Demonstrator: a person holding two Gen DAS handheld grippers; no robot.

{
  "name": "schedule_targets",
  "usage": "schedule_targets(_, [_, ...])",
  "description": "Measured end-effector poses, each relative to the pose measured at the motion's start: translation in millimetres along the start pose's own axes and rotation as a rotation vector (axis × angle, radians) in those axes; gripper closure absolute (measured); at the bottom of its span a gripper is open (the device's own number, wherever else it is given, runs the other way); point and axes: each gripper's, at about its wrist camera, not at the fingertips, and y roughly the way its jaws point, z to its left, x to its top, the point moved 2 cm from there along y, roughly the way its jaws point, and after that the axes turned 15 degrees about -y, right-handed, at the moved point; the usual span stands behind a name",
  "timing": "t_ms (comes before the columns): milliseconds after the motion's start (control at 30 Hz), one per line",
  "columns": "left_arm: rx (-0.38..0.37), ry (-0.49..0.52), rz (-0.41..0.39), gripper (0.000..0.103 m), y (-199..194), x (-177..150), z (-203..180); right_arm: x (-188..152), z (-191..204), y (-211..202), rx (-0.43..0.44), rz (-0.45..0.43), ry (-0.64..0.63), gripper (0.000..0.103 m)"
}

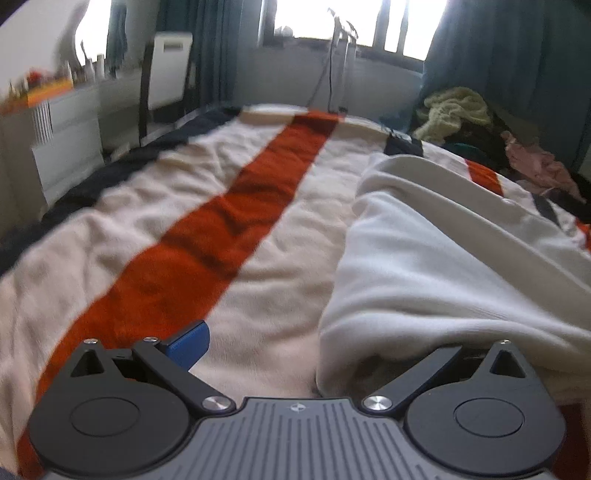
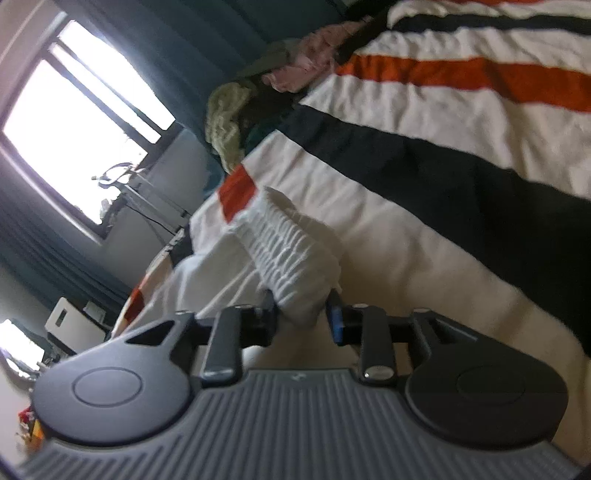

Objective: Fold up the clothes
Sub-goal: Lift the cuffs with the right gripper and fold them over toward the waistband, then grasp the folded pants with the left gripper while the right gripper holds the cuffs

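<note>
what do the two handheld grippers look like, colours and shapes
Both look alike: the left gripper and right gripper each have a grey ribbed body, two round black discs, black link bars with silver screws, and blue finger pads. No cables or sleeves show.

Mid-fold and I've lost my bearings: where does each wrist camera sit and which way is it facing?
Left wrist: low over the striped blanket, level, facing the window; shows the open left gripper, its right finger hidden under the white garment.
Right wrist: rolled sideways above the bed, facing the window; shows the right gripper shut on the garment's gathered waistband.
Shared: blanket, white garment, window, clothes pile.
</note>
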Motion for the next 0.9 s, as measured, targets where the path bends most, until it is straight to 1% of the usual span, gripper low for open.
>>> schedule_targets(33, [-0.034,-0.023,0.038,0.001,-3.4,-0.1,4.1,-2.0,-4.7,2.3,0.006,0.018,0.03,0.055])
schedule_targets(67, [-0.064,-0.045,0.061,0.001,-8.1,-0.1,8.9,-4.2,-9.3,4.2,0.015,0.033,0.063,0.047])
schedule_targets(100, [-0.094,-0.067,0.08,0.0,-13.2,0.1,13.8,-6.7,-13.4,4.4,0.029,0.04,0.102,0.041])
schedule_targets(200, [-0.2,-0.151,0.12,0.0,-23.7,6.8,27.7,-14.0,-22.4,5.9,0.086,0.071,0.21,0.034])
schedule_targets(267, [-0.254,-0.222,0.133,0.0,-24.7,16.1,34.1,-18.3,-21.0,9.6,0.121,0.104,0.227,0.032])
schedule_targets(333, [-0.294,-0.295,0.128,0.0,-21.3,26.5,38.1,-20.9,-14.0,13.8,0.116,0.132,0.183,0.03])
schedule_targets(467, [-0.319,-0.344,0.193,0.0,9.3,31.6,29.8,-26.8,-5.7,25.7,0.103,0.176,0.123,0.027])
schedule_targets(533, [-0.33,-0.364,0.228,0.001,25.4,33.5,25.2,-28.2,-4.7,29.5,0.105,0.172,0.117,0.024])
schedule_targets(600, [-0.34,-0.385,0.264,0.001,41.4,35.5,20.5,-27.1,-2.0,32.1,0.122,0.177,0.105,0.025])
schedule_targets(667, [-0.35,-0.405,0.299,0.001,57.4,37.5,15.8,-23.5,2.4,27.1,0.162,0.14,0.099,0.025])
schedule_targets(700, [-0.362,-0.398,0.302,0.003,60.4,37.4,12.9,-21.8,4.6,24.6,0.182,0.121,0.097,0.027])
schedule_targets(733, [-0.376,-0.384,0.299,0.005,61.6,37.0,9.9,-20.0,6.8,22.1,0.202,0.103,0.094,0.027])
schedule_targets(767, [-0.384,-0.367,0.302,0.006,64.9,35.9,7.3,-18.2,9.0,19.6,0.222,0.084,0.091,0.027])
schedule_targets(833, [-0.389,-0.336,0.307,0.009,72.0,34.2,3.6,-15.5,12.7,16.0,0.253,0.057,0.084,0.027])
schedule_targets(867, [-0.388,-0.335,0.304,0.01,74.7,34.1,3.3,-17.3,12.0,20.6,0.235,0.085,0.074,0.027])
schedule_targets(900, [-0.389,-0.337,0.303,0.014,77.4,33.9,3.3,-19.1,11.2,25.1,0.216,0.113,0.064,0.027])
